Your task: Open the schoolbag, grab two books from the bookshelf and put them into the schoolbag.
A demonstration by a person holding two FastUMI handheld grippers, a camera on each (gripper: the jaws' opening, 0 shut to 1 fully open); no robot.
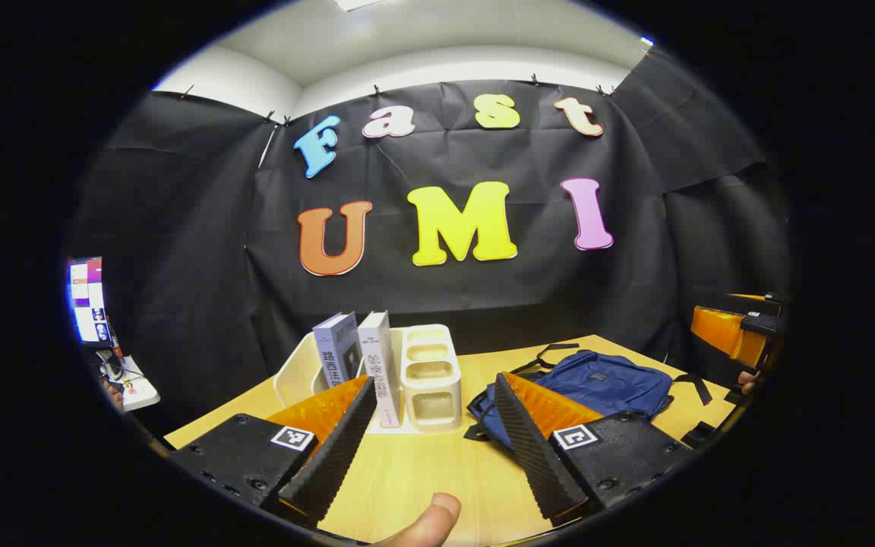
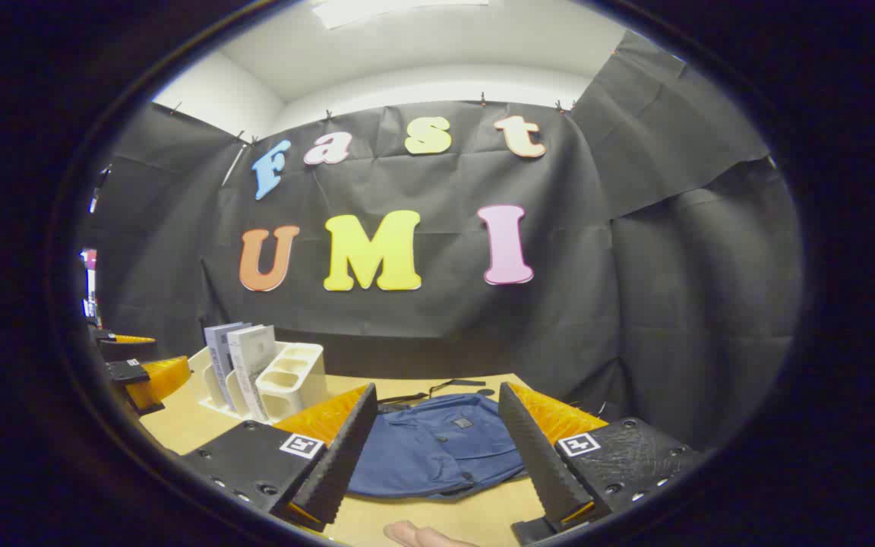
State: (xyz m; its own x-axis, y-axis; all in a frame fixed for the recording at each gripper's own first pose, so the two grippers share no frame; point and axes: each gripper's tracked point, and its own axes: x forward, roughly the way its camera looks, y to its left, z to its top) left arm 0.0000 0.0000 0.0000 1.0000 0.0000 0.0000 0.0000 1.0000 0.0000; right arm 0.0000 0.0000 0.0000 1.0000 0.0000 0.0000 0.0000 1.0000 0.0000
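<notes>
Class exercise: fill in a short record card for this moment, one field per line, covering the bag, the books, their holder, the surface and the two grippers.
Schoolbag: blue schoolbag lying flat on the table, looks closed
Books: two books standing upright, side by side, in the holder
Holder: white bookshelf with open compartments, left of the schoolbag
Surface: wooden table
Left gripper: open, holding nothing, facing the bookshelf
Right gripper: open, holding nothing, facing the schoolbag
Task progress: not yet started
</notes>
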